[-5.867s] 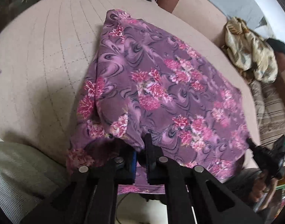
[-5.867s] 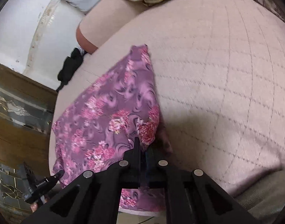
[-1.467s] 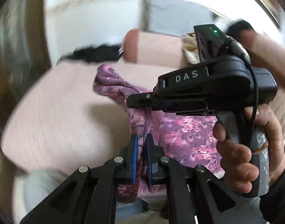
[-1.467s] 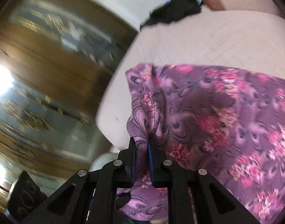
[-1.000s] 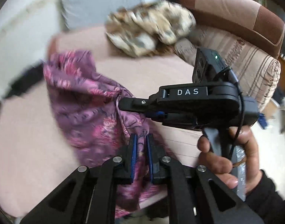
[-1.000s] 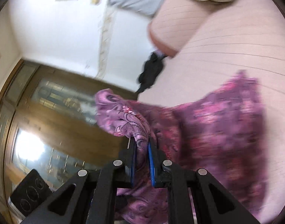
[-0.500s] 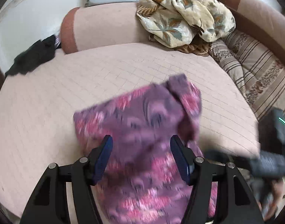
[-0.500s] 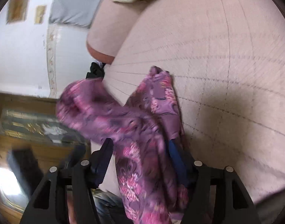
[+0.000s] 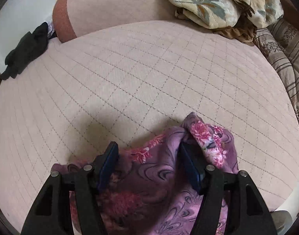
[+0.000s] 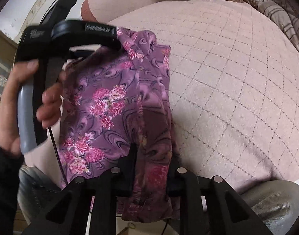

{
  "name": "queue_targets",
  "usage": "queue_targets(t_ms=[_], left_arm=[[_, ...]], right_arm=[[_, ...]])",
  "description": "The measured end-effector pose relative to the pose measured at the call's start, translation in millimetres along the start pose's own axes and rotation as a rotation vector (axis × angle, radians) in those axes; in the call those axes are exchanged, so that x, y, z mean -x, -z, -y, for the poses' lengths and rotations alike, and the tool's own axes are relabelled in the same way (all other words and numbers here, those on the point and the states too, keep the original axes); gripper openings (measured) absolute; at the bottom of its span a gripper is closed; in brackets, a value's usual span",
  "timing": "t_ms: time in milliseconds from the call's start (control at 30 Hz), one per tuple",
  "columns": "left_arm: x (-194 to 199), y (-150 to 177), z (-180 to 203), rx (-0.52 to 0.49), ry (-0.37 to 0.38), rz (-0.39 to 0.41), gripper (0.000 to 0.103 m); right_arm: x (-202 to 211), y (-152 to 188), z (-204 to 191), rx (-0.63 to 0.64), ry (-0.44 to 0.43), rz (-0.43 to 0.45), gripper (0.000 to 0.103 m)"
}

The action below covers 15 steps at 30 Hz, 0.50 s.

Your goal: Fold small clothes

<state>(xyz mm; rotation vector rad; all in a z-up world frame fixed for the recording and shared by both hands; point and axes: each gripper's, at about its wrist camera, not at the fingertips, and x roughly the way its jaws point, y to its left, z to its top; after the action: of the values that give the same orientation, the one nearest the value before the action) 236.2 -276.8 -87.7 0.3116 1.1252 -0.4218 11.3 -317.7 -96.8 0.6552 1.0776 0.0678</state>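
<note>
A small purple garment with pink flowers (image 9: 159, 168) lies bunched at the near edge of the pink quilted cushion (image 9: 129, 74). My left gripper (image 9: 149, 152) is open just above it, and a fold of cloth drapes over the right finger (image 9: 190, 166). In the right wrist view the garment (image 10: 114, 98) lies folded lengthwise, with the left gripper's body (image 10: 71, 37) and the hand holding it at the upper left. My right gripper (image 10: 153, 156) is open, with cloth lying loose between its jaws and hanging over the cushion's front edge.
A cream leaf-print blanket (image 9: 218, 0) is piled at the back right, beside a striped cushion (image 9: 286, 54). A dark garment (image 9: 26, 52) lies at the back left by the sofa arm (image 9: 63, 19). Grey cloth (image 10: 270, 201) shows at the near right.
Both grippers held the garment shut and swung it in the air. They have opened, and the garment has dropped onto the near edge of the cushion.
</note>
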Motion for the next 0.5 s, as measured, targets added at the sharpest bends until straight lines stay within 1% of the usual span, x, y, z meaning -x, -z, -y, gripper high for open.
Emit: queue_targets(t_ms=[33,67,133,167,200,233,267,300,367,400,433,467,500], left_arm=[[4.2,0.7,-1.0,0.002,0.010,0.010,0.065],[12.8,4.0,-2.0,-0.002,0.028,0.038,0.065],[40.3,18.1,-6.7,-0.017,0.087,0.115,0.066],[59.2,30.4,-14.3,-0.009,0.110,0.155,0.069],[75.8,43.6,-23.1,0.010,0.119,0.193,0.076],[88.0,54.6,-29.9,0.024,0.113,0.221,0.080],[107.6,74.8,-41.1,0.047,0.081,0.273,0.088],[117.8,87.8,-47.1,0.063,0.056,0.302,0.096],[138.2,126.3,-62.8,0.117,-0.006,0.349,0.102],[143.7,145.0,-68.4,0.138,-0.036,0.354,0.102],[147.1,161.6,-71.8,0.153,-0.070,0.350,0.102],[149.9,178.9,-74.2,0.165,-0.110,0.341,0.102],[154.5,195.3,-74.1,0.171,-0.156,0.341,0.102]], right_arm=[[-3.7,-2.0,-4.8,0.015,0.015,0.001,0.024],[-3.9,-2.3,-8.6,0.035,0.027,0.006,0.027],[2.8,-3.1,-12.3,0.059,0.044,0.036,0.034],[6.3,-2.5,-12.9,0.062,0.056,0.049,0.044],[11.7,-2.2,-14.2,0.064,0.073,0.067,0.054],[19.5,-1.2,-14.7,0.063,0.082,0.090,0.059],[29.7,0.8,-16.0,0.058,0.084,0.122,0.071],[39.9,4.7,-18.6,0.054,0.089,0.156,0.082],[57.0,16.7,-27.4,0.070,0.141,0.223,0.090],[63.8,21.1,-36.4,0.079,0.186,0.226,0.091],[67.0,24.7,-46.3,0.110,0.262,0.257,0.091],[69.9,34.5,-62.2,0.171,0.388,0.297,0.092],[66.9,34.8,-72.9,0.215,0.451,0.319,0.093]])
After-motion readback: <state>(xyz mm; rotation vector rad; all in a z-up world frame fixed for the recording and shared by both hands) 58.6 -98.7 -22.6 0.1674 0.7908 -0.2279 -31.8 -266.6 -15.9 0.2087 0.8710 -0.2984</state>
